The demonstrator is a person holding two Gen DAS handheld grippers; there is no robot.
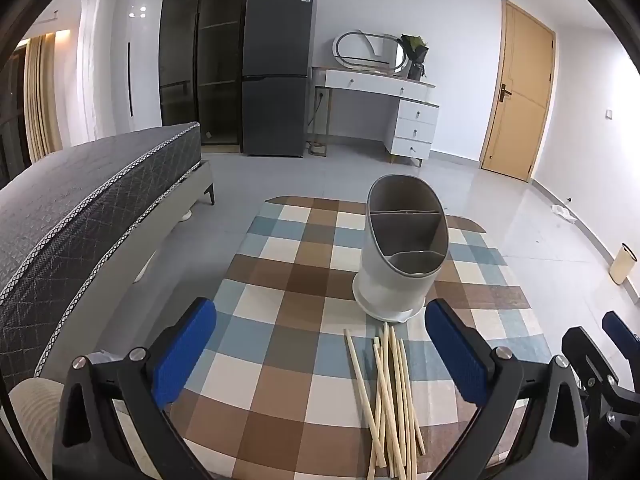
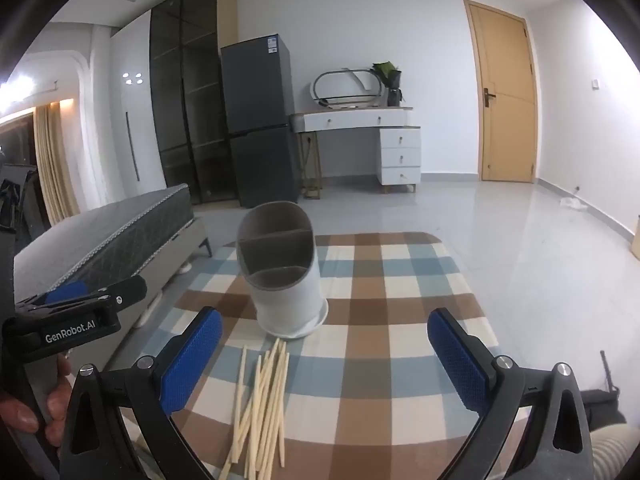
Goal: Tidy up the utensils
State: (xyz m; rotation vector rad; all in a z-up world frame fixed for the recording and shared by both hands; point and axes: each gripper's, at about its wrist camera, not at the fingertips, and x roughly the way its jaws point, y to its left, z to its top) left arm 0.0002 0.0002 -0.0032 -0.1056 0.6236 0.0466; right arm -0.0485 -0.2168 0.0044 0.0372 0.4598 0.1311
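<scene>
Left gripper [image 1: 320, 354]: jaws spread full wide, nothing between the blue pads, angled down over the checked worktop [image 1: 280, 280]
Right gripper [image 2: 324, 354]: likewise fully spread and empty, beside the left one
Chopsticks [image 1: 390, 396]: loose pale bundle lying flat on the worktop, tips fanned slightly; long axis runs away from both grippers toward the holder. In the left wrist view the bundle sits right of centre, close to the right-hand pad; in the right wrist view it sits left of centre by the left-hand pad, so it lies between the two grippers, neither clearly nearer
Utensil holder [image 1: 400, 256]: white oval caddy, grey divided insert, upright, compartments appear empty, just beyond the far chopstick tips
Judgement: a pickup calls for closing across the bundle, jaws square to its length
</scene>
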